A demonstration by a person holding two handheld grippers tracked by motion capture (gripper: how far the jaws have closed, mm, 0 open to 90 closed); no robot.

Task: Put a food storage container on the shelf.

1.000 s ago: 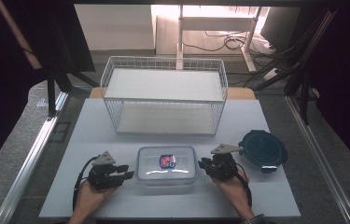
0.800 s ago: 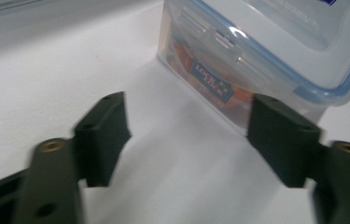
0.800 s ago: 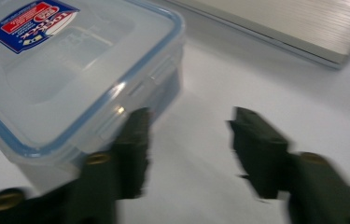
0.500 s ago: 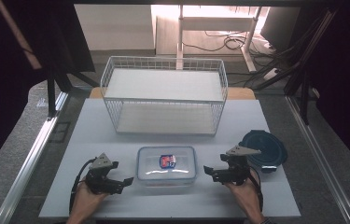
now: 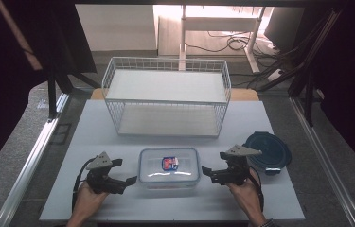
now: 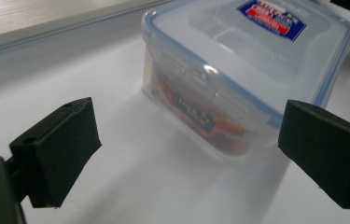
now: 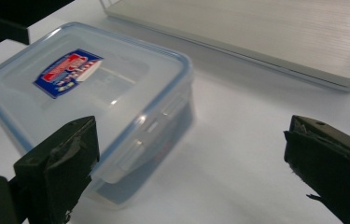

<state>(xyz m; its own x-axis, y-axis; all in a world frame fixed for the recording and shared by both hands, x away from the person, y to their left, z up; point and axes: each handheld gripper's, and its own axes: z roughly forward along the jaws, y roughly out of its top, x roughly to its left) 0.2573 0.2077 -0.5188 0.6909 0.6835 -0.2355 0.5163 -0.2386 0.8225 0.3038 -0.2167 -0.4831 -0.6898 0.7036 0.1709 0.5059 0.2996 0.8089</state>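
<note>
Flanking the clear lidded container [image 5: 169, 167] on both sides, the two grippers were held low over the white surface [image 5: 118, 137] — and neither had a grip on anything. The left gripper [image 5: 124, 172] was seen just to the container's left, its jaws spread wide after having just been opening, with only bare surface between them. In the left gripper view the container [image 6: 242, 70] lay ahead and slightly to the right, its snap-lock flap facing the camera, orange contents faintly visible through the wall, clear of both black pads.

On the other side, the right gripper [image 5: 209, 172] was held just beside the container's right end, jaws likewise wide apart and just opened — nothing was clamped. In the right gripper view the container [image 7: 84, 93] was found at the left, its near corner passing behind the left-hand pad, though contact could not be made out; the red-and-blue label on the lid was plainly shown.

The container itself was set flat at the near middle of the surface, lid on. Behind it, well apart, a white wire basket [image 5: 165, 97] was standing. A dark blue round lid [image 5: 270, 151] was lying to the right, near the right gripper's grey plate.
</note>
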